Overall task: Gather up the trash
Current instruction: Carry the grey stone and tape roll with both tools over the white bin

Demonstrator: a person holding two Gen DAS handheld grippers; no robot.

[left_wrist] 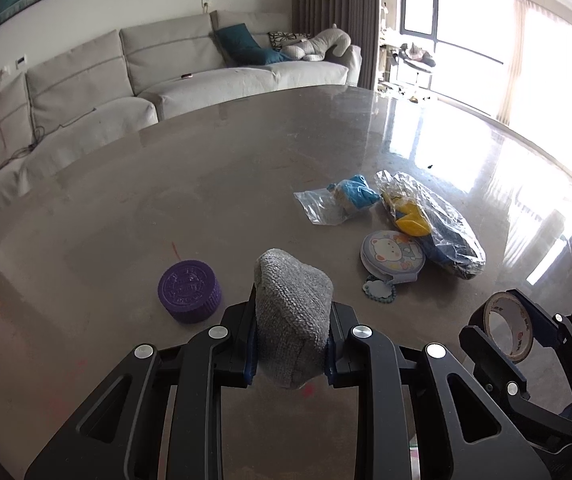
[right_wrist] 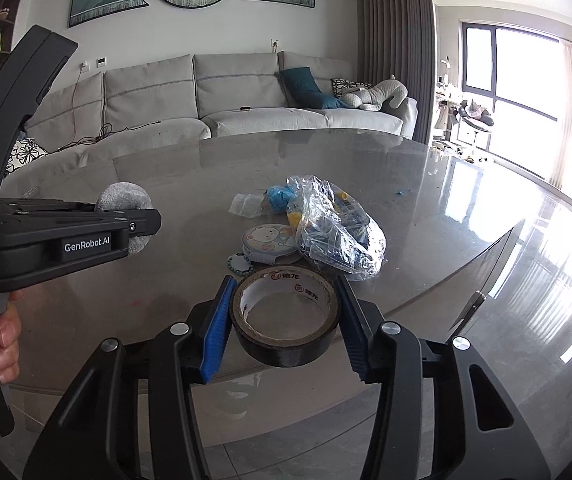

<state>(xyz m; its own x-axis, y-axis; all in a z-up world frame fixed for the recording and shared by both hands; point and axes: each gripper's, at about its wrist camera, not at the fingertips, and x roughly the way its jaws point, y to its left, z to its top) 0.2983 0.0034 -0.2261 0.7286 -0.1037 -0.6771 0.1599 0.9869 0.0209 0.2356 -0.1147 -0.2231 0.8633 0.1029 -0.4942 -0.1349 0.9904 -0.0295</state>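
Two hand-held grippers, both loaded: the left hand-held gripper (left_wrist: 292,336) is clamped on a grey cloth (left_wrist: 292,312), the right hand-held gripper (right_wrist: 286,320) squeezes a tape roll (right_wrist: 286,316) clear of the counter (left_wrist: 206,184), probably for binning. Plastic bags (right_wrist: 338,236) wait mid-counter.

Tin (left_wrist: 393,255) lies on table (left_wrist: 206,168), right of cap (left_wrist: 190,291).

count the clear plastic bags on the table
2. A small flat bag with a blue thing lies left; a bigger crinkled bag with yellow and dark contents lies right of it, touching. More could be hidden behind them.
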